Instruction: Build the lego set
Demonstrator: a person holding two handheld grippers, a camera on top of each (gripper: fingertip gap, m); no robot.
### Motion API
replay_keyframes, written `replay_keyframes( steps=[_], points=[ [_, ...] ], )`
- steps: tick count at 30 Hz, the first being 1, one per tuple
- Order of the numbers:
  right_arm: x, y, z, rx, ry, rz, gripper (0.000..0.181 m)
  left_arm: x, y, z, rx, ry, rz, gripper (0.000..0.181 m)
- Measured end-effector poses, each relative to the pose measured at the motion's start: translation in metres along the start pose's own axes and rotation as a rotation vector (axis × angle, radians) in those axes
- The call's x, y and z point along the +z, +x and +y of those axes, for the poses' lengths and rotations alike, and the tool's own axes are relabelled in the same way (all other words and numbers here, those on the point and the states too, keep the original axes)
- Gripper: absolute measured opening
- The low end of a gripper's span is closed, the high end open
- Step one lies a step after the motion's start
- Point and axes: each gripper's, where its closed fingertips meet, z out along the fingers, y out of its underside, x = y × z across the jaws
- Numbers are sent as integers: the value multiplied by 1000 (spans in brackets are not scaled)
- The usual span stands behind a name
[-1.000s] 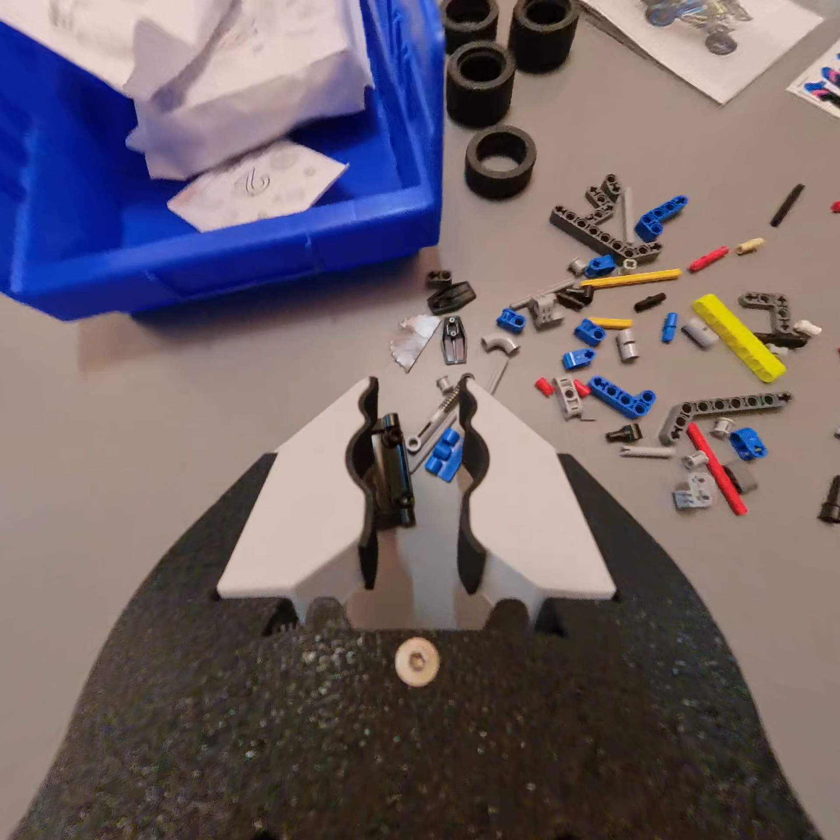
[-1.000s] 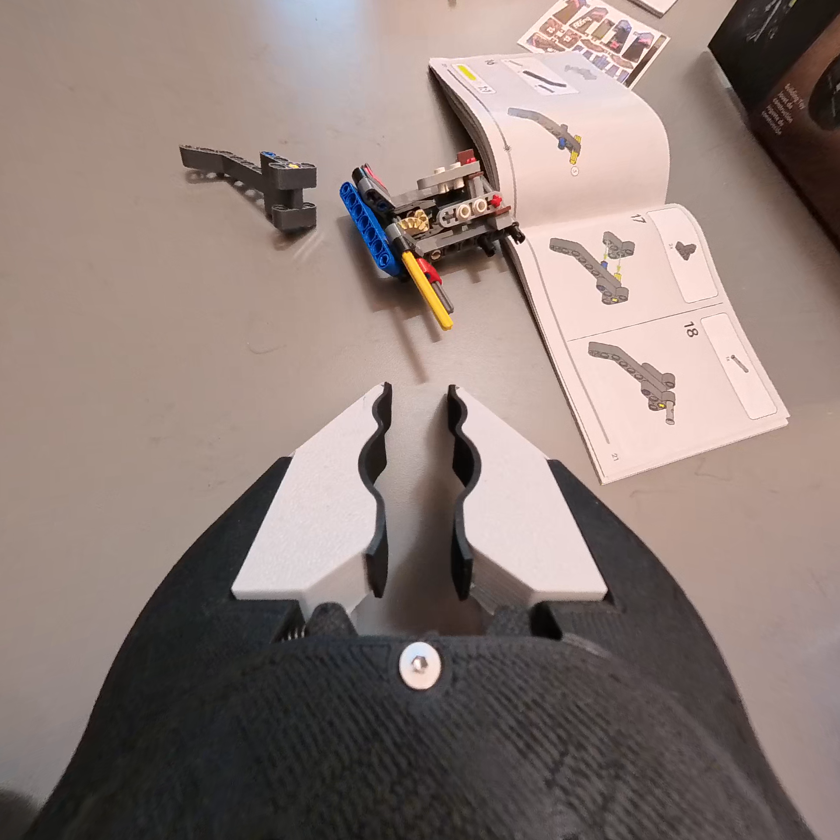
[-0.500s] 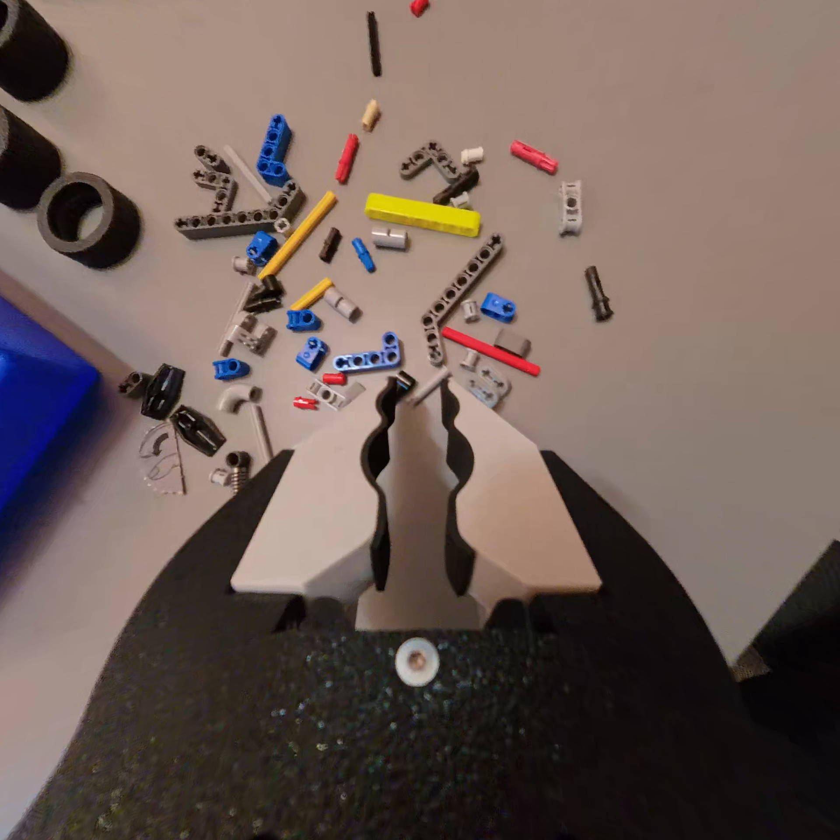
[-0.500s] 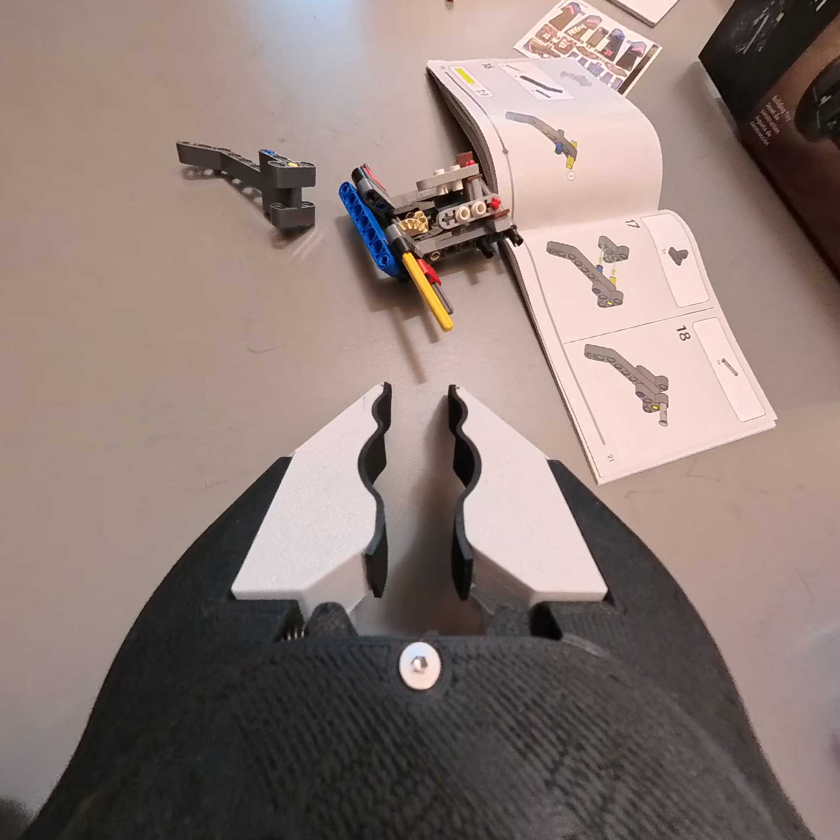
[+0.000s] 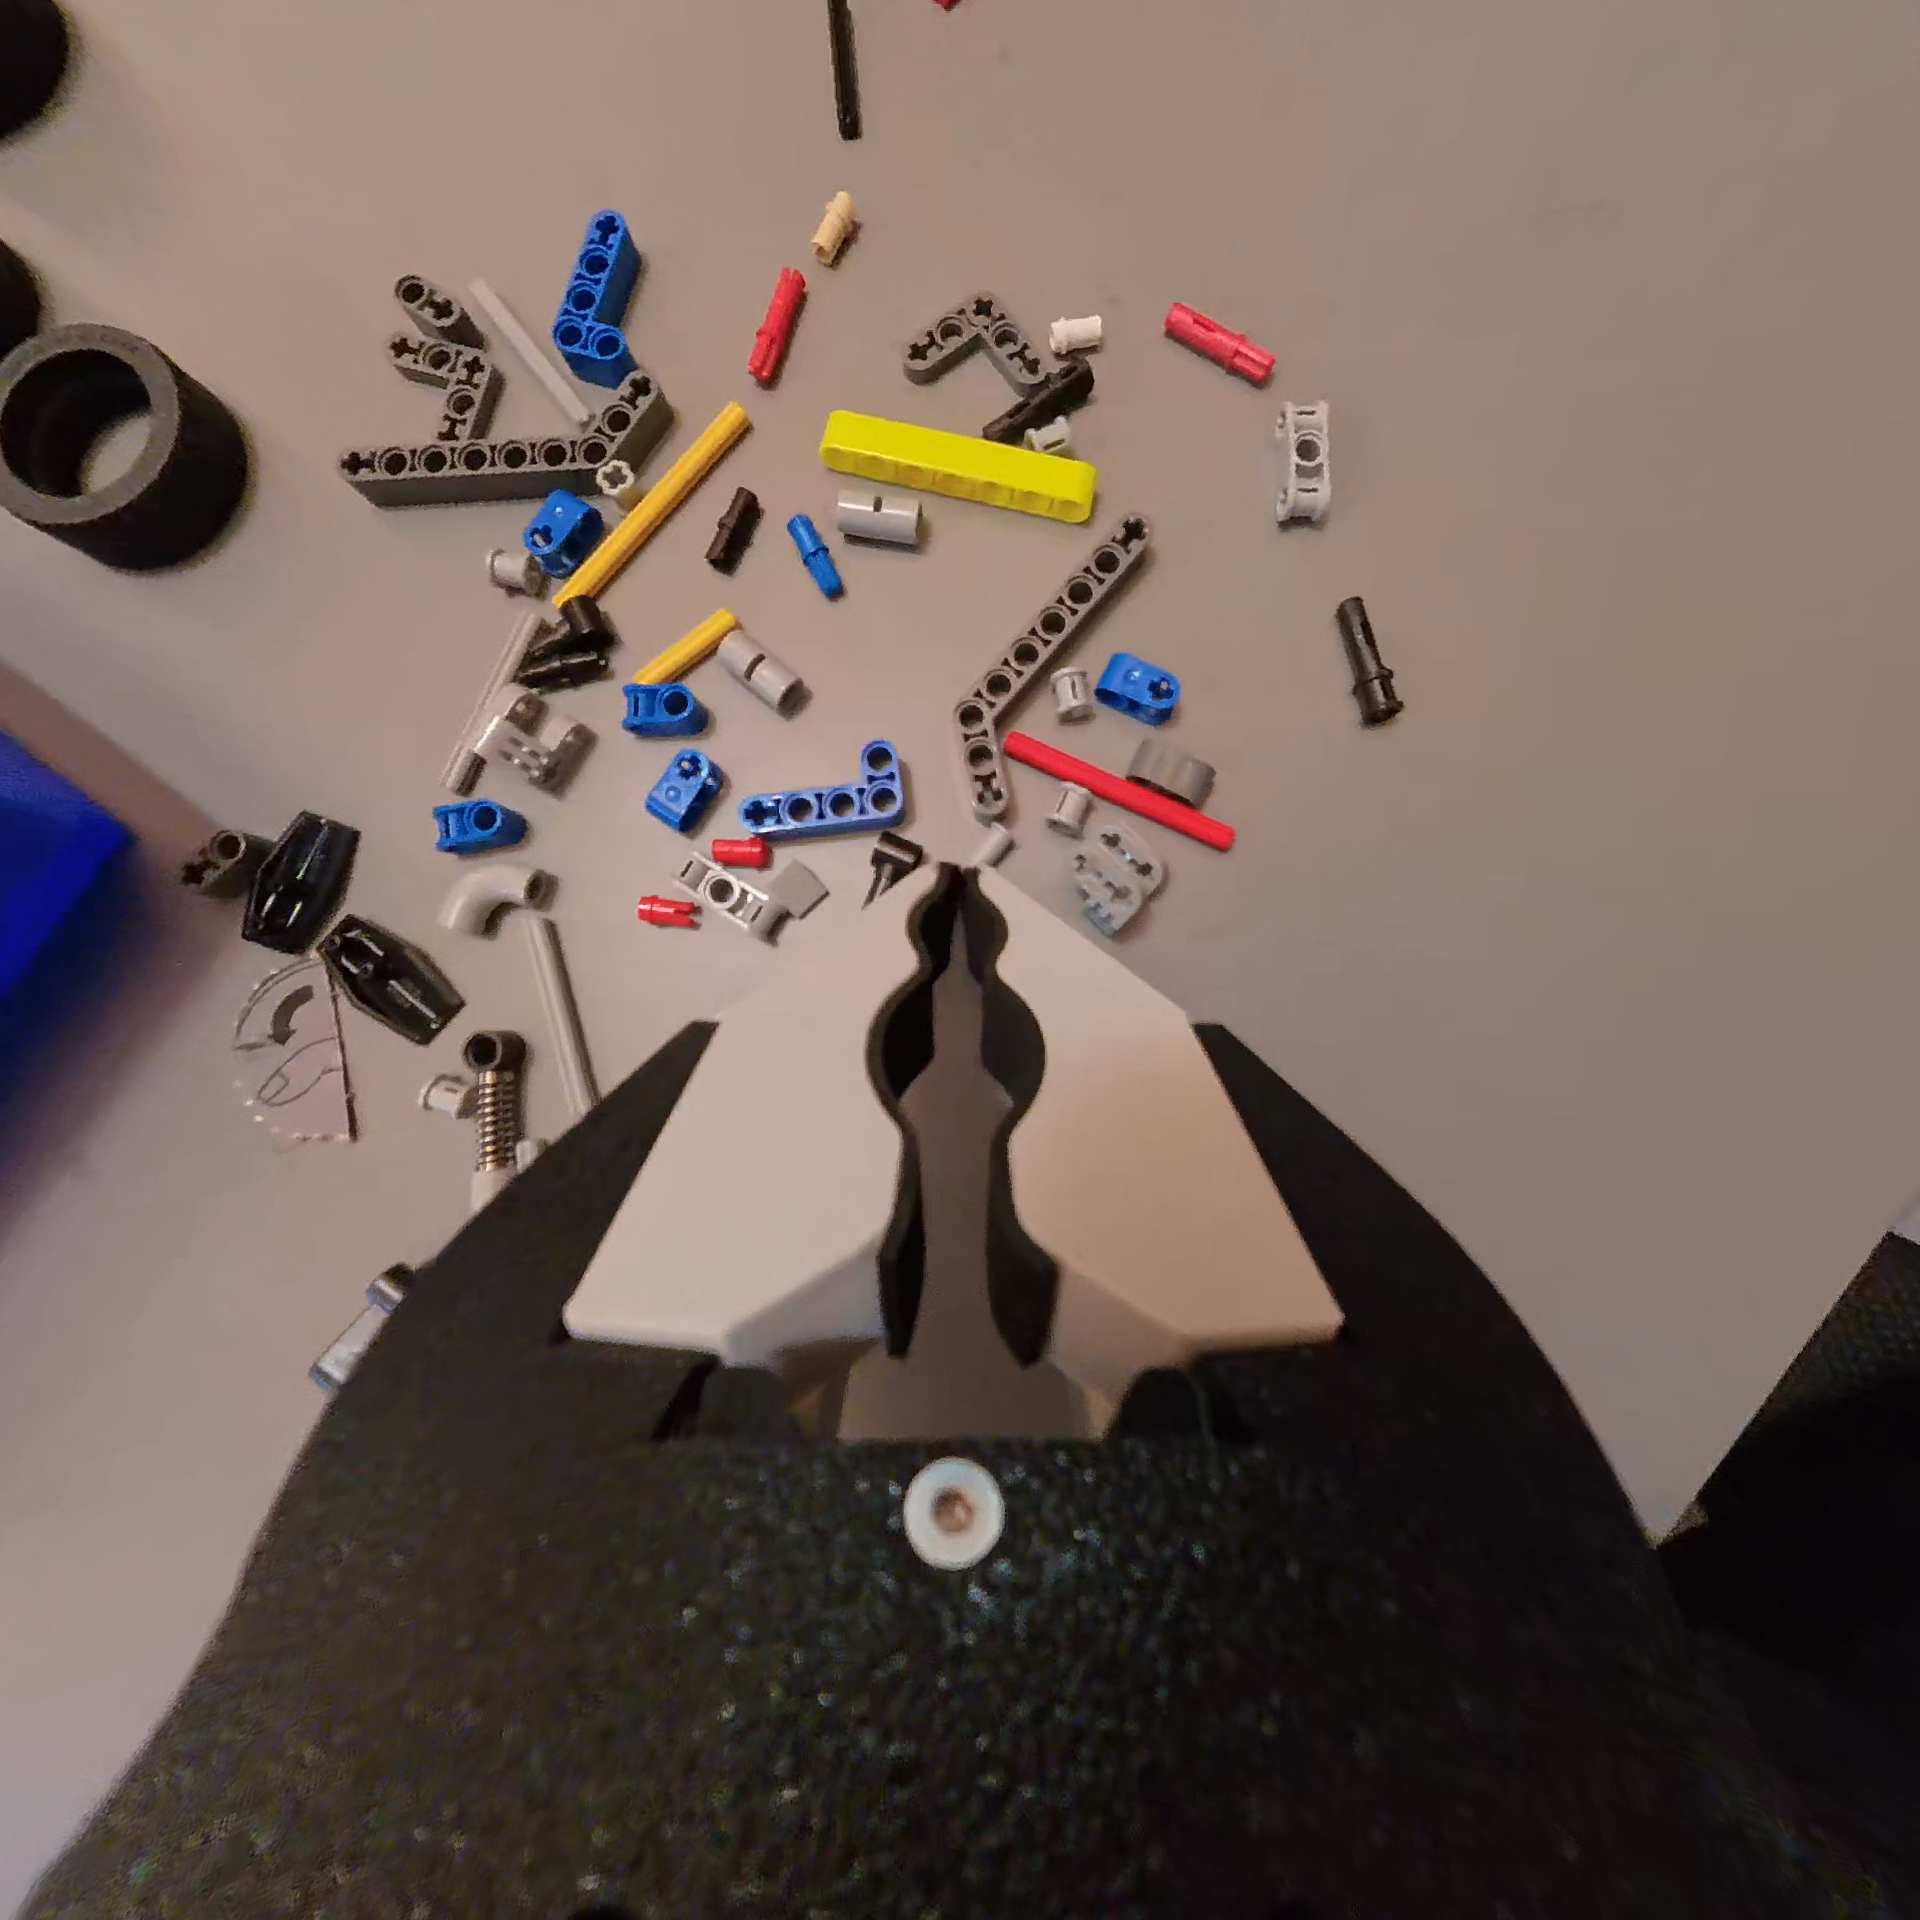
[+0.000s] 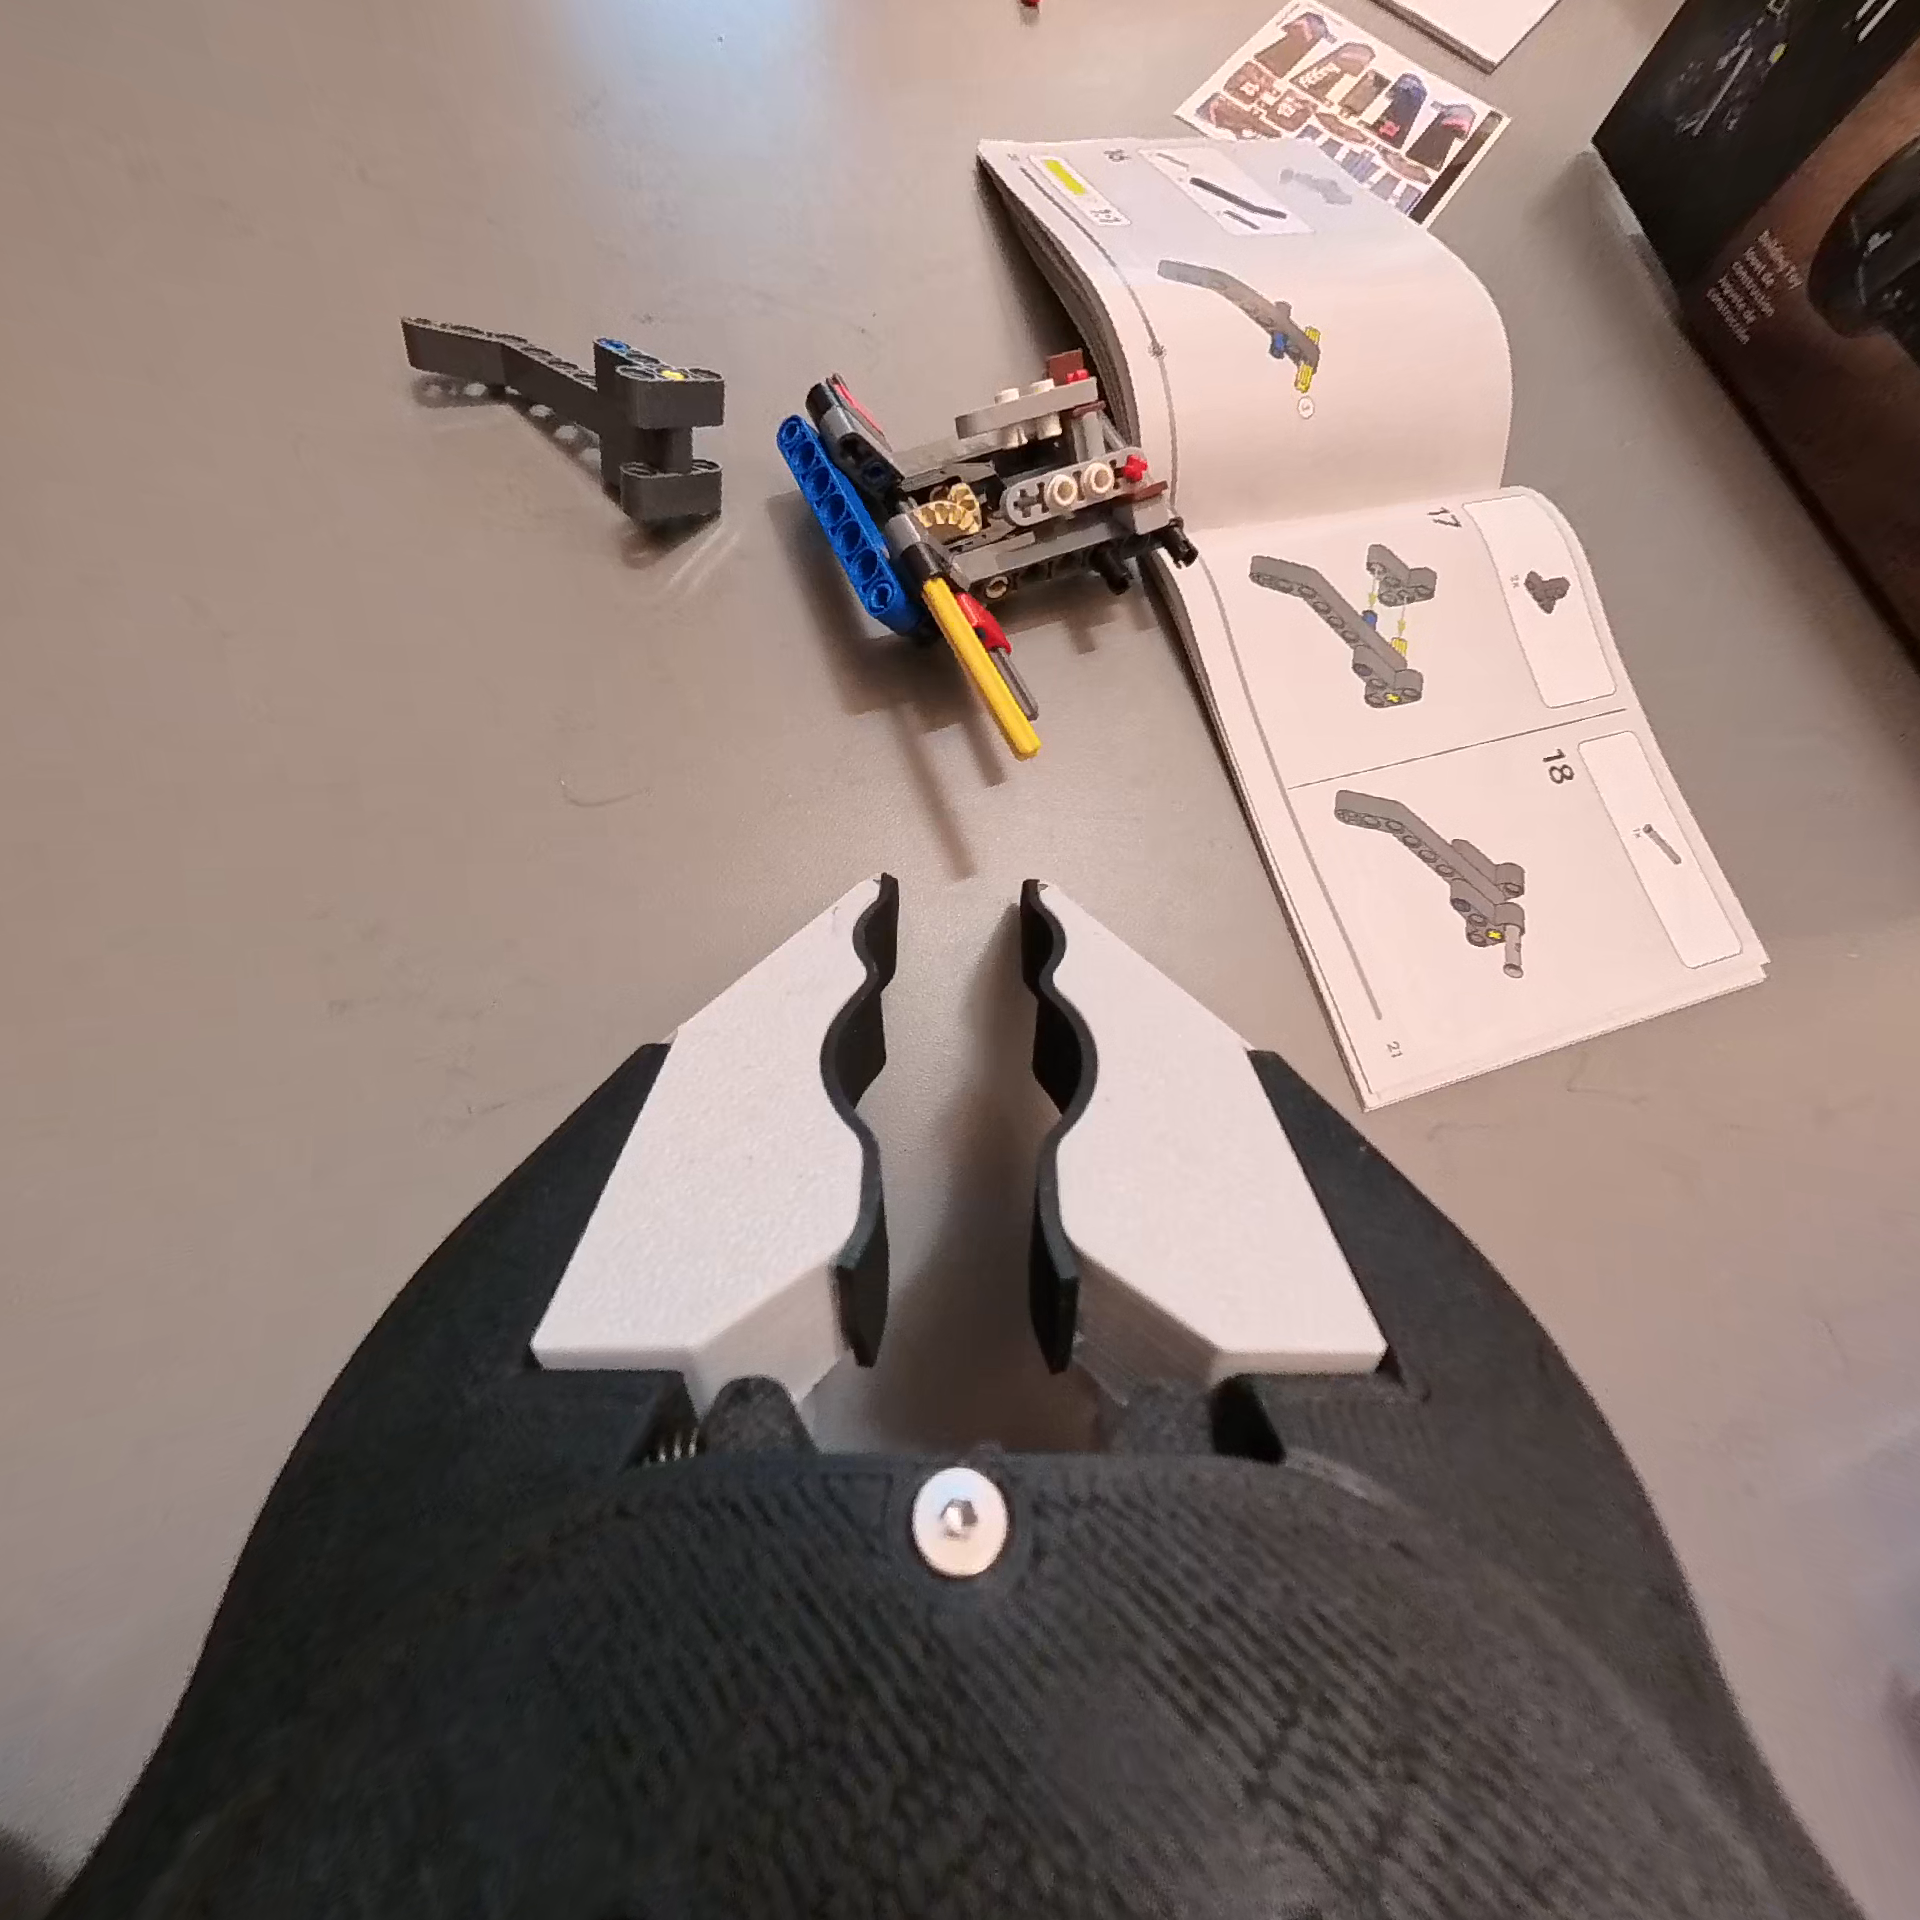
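Observation:
Many loose Lego Technic pieces lie spread on the grey table in the left wrist view, among them a yellow beam (image 5: 958, 465), a bent grey beam (image 5: 1049, 665) and a blue L-beam (image 5: 831, 798). My left gripper (image 5: 956, 883) has its tips closed at the near edge of the pile, on a small light grey pin (image 5: 992, 846) whose end sticks out past them. My right gripper (image 6: 958, 896) is open and empty above bare table. Ahead of it lie a partly built assembly (image 6: 977, 509) and a dark grey arm sub-assembly (image 6: 592, 410).
An open instruction booklet (image 6: 1382, 582) lies right of the assembly, a sticker sheet (image 6: 1351, 114) and a dark box (image 6: 1797, 239) beyond it. Black tyres (image 5: 114, 457) and a blue bin's corner (image 5: 42, 883) sit at the left of the pile. Spacing between my two grippers at the tips: around 40 cm.
My left gripper swung away from the blue bin to the right side of the pile, dropped a black piece, then closed its jaws on the grey pin. The right gripper barely moved.

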Motion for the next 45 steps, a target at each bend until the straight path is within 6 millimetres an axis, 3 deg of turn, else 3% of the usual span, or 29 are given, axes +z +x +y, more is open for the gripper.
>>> replay_keyframes(
  steps=[8, 15, 27, 32, 35, 38, 42, 45],
  points=[
    [0, 0, 0, -10, 1, 9, 22, -5, 1, -8, 78, -7, -42, 6],
    [0, 0, 0, -13, 1, 10, 21, 0, -8, -3, 73, -43, -86, 9],
    [0, 0, -1, -25, 3, 21, 22, 2, -7, -5, 122, -67, -99, 10],
    [0, -1, -1, -33, 3, 25, 21, -10, -6, -7, 112, -52, -120, 11],
    [0, -1, -1, -32, 3, 21, 20, -16, -4, 4, 72, -80, -105, 11],
    [0, -1, 0, -16, 1, 8, 20, -14, -5, 13, 62, -107, -96, 11],
    [0, -1, 0, -15, 1, 9, 21, -10, -6, 0, 77, -43, -94, 10],
    [0, -1, 0, -20, 2, 14, 21, -2, -5, 1, 80, -56, -72, 10]
  ],
)
